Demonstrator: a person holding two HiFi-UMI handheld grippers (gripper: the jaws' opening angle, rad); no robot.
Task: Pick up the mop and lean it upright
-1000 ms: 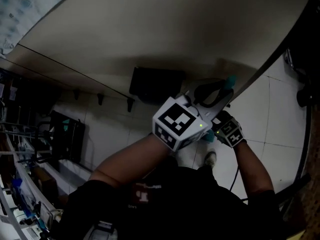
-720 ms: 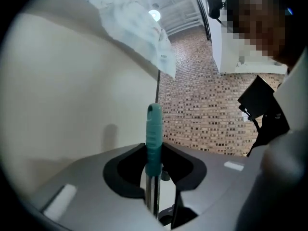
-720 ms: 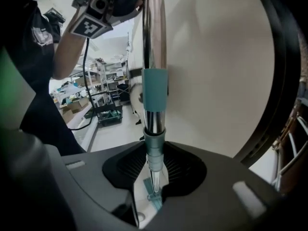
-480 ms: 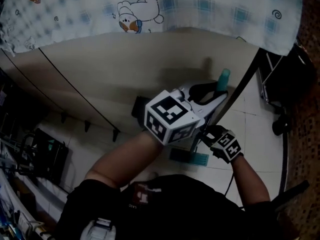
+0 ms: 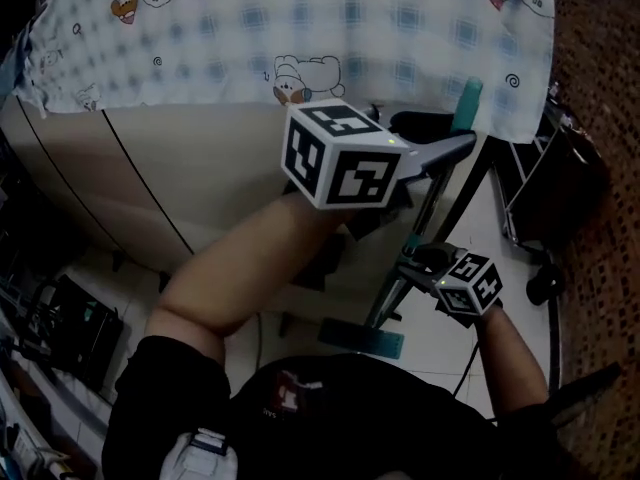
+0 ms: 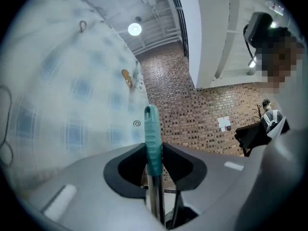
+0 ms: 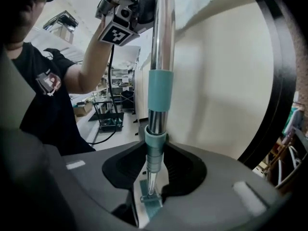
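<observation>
Nearest, the person's black T-shirt (image 5: 330,408) carries a small red-and-white chest print, too blurred to read. Just past it, low on the pole, the right gripper (image 5: 418,258) has its jaws closed partway round the teal plastic collar of the long chrome-poled mop (image 5: 388,298). The mop's flat teal head (image 5: 362,339) lies below that grip, close to the white tiled floor (image 5: 490,223). Higher up the pole, the left gripper (image 5: 452,140) has its jaws nearly together, clamped on the teal hand grip (image 6: 153,138) just under its tip. The pole stands steep, slightly tilted. Beyond the mop is a cream wall panel (image 5: 200,168), with a blue-and-white checked cloth (image 5: 400,28) printed with cartoon animals hanging above it.
</observation>
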